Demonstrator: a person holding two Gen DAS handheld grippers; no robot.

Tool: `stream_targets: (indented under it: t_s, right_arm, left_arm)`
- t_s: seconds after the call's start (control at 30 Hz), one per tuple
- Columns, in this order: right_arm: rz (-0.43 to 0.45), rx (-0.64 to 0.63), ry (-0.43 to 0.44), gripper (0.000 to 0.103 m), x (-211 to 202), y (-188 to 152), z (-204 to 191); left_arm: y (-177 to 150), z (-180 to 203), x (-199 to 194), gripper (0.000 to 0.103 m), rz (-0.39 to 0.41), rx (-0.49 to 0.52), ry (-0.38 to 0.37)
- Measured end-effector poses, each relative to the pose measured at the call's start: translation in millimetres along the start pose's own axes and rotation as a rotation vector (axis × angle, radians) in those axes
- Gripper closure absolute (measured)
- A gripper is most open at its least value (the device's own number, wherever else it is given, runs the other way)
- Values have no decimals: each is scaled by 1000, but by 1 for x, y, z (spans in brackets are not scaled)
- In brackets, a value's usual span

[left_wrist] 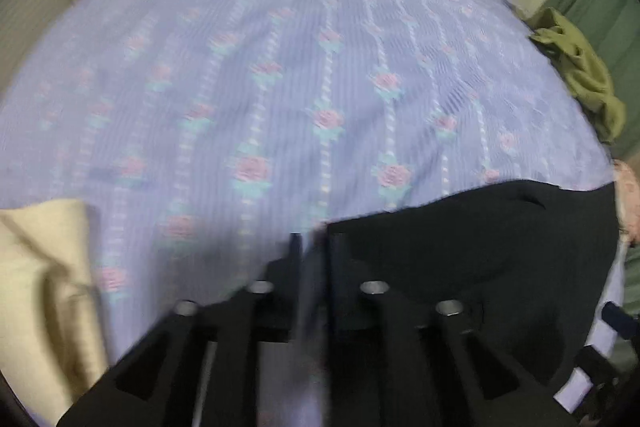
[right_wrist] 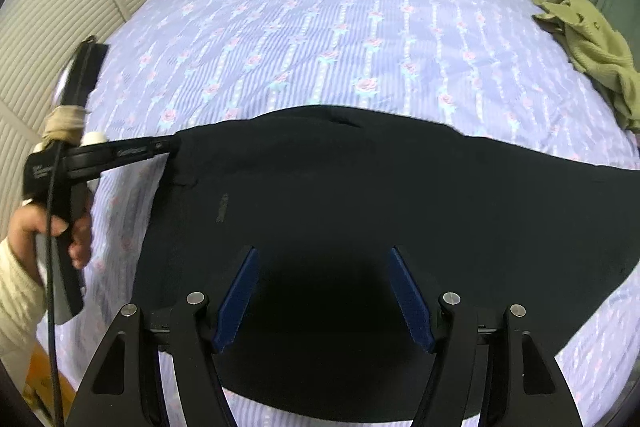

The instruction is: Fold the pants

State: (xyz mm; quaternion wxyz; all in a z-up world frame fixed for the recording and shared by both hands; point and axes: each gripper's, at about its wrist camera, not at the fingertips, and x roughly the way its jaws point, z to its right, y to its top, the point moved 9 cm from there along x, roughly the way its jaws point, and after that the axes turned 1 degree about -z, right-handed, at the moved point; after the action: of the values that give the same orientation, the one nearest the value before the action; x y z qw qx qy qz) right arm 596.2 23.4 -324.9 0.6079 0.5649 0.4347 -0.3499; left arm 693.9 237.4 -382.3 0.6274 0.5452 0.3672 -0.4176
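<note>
The black fabric pants (right_wrist: 360, 195) lie spread flat on the lavender floral-striped bedspread (right_wrist: 340, 27), directly ahead of and beneath your right gripper (right_wrist: 324, 291). Your left gripper (right_wrist: 170, 146) meets the pants at their corner, to the left of the right gripper. The crumpled olive-green garment (right_wrist: 592, 51) lies on the bedspread far ahead and to the right of the right gripper, well apart from the pants.

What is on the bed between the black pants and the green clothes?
Only bare flowery bedsheet lies between the black pants and the crumpled green garment; the right wrist view shows it clearly.
</note>
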Motion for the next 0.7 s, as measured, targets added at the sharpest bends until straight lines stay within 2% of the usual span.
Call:
stream_targets:
  t_s: [0.03,0.13,0.23,0.3,0.4,0.47,0.6,0.7]
  right_arm:
    - [5,5,1,36,-3,-1,3]
    - [9,19,31,36,-12,-9,12]
    - [27,17,57,36,-31,-24,24]
    - [33,-6,74,36,-46,-40,38]
    - [39,-22,101,36,-67,-64,60]
    - [43,-31,115,36,-76,-78,72]
    - [52,-71,121,36,-91,-106,97]
    - [49,-89,132,36,-92,-123,110]
  left_arm:
    - [1,-1,-14,66,32,14,32]
    - [-8,12,-52,62,87,64,32]
    - [-30,40,-90,53,138,129,30]
    - [-48,59,-111,50,159,131,8]
    - [-80,81,-133,47,172,118,-21]
    - [-104,95,-144,42,182,116,-11]
    - [-143,127,-156,39,172,113,26]
    - [-168,149,-160,28,166,100,49]
